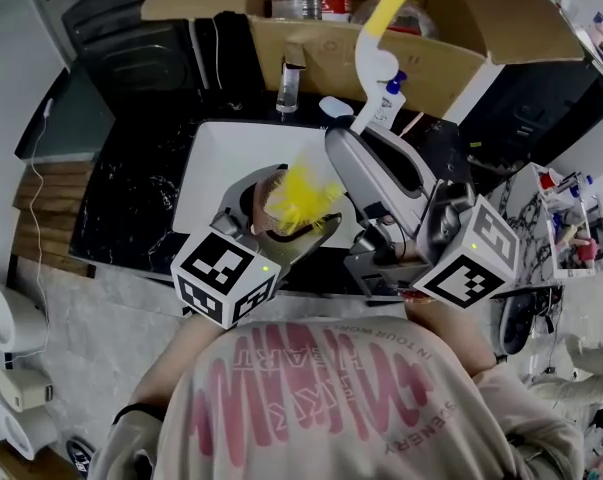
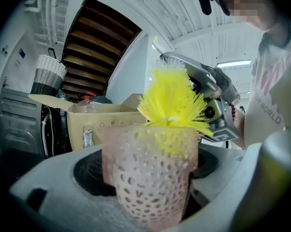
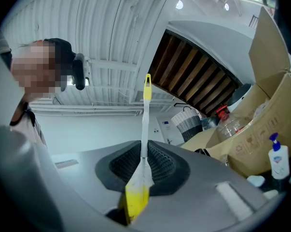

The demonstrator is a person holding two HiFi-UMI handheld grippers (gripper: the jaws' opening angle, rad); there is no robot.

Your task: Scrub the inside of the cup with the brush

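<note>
Taking the cup [image 1: 264, 206] as the dial's centre in the head view, 12 o'clock is walled off by a cardboard box [image 1: 311, 43] along the far edge of the counter [image 1: 131, 203]. A small clear bottle [image 1: 289, 88] stands just before the box. At 1 o'clock a pump bottle [image 1: 393, 93] stands just beside the handle of the brush [image 1: 306, 198], whose yellow bristles fill the cup's mouth. The right tongs [image 1: 356, 133], clamped on that handle, take up 2 to 3 o'clock. The left tongs [image 1: 276, 218], gripping the cup, and the person's body close off 6 o'clock. From 9 to 11 o'clock the bare floor of the white basin [image 1: 216, 163] and the dark counter leave open passage.
</note>
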